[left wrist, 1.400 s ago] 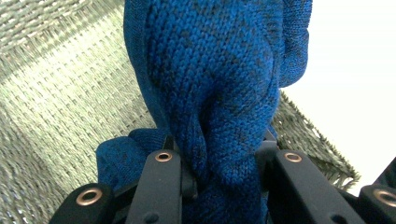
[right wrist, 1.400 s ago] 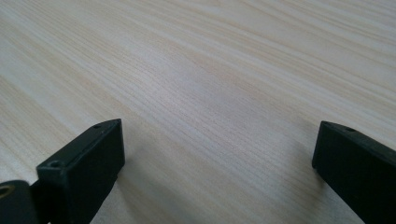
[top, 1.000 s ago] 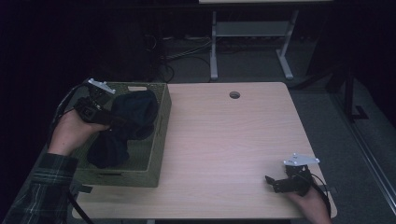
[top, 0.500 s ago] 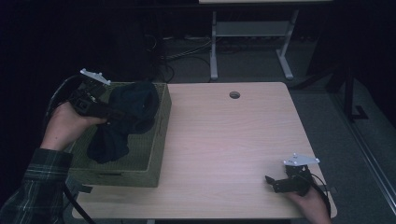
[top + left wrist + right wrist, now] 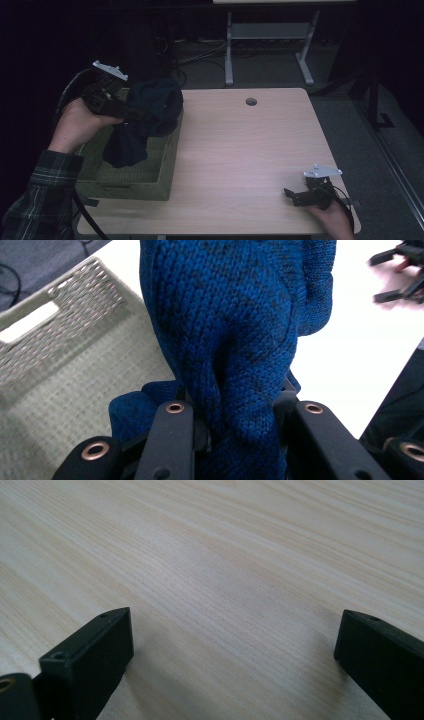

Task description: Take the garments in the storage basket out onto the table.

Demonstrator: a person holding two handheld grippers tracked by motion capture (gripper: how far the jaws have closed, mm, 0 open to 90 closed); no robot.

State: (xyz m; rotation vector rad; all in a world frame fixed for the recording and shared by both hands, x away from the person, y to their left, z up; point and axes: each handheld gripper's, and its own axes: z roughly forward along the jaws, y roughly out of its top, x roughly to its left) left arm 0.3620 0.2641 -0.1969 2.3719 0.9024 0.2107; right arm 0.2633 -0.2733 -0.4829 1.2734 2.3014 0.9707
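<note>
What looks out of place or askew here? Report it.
Nothing is spilled or damaged. The one untidy thing is the blue knit garment: it is bunched between the jaws of the left gripper and hangs half out of the woven basket, draped over its far rim. The right gripper rests open on the bare table.

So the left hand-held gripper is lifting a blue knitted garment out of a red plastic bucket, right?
Not quite: the left hand-held gripper does hold the blue knitted garment, but it comes out of a pale green woven basket, not a red bucket. The high view shows it.

Wooden table (image 5: pixel 240 150), woven basket (image 5: pixel 150 185) on it
</note>
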